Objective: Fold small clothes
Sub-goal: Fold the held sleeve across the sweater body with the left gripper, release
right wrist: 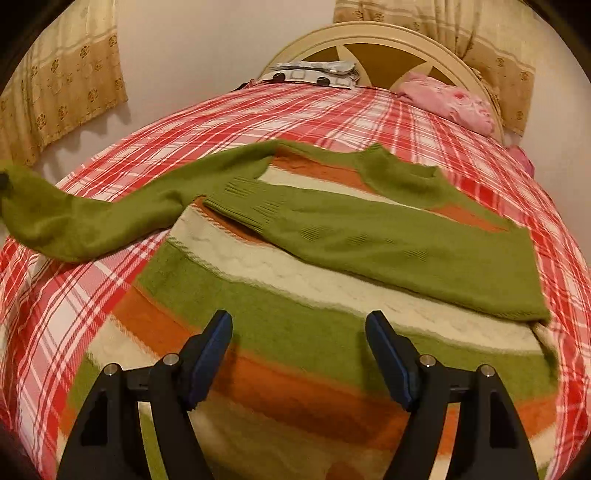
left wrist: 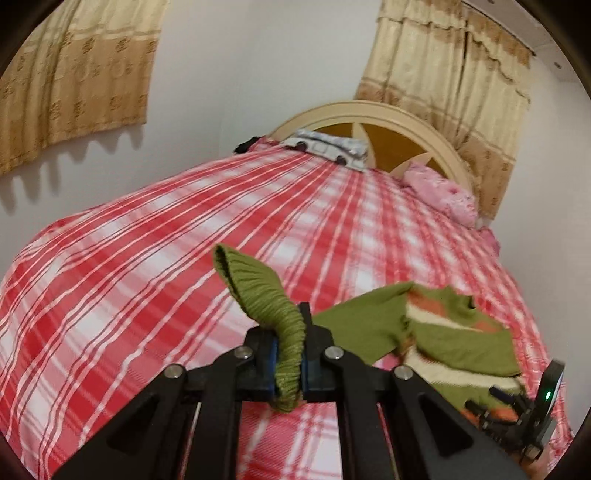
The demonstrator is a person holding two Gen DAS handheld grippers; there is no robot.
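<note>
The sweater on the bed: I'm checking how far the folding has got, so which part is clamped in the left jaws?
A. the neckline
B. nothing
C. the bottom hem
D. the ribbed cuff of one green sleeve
D: the left wrist view shows the left gripper shut on the ribbed cuff of the sweater, while the right gripper stands open over its striped body.

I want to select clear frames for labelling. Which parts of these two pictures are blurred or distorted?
Left wrist view: the plaid bedsheet is motion-smeared, while the ribbed sweater cuff in the left hand-held gripper stays fairly sharp. Right wrist view: the striped sweater is soft. Both: fisheye bends the headboard.
</note>
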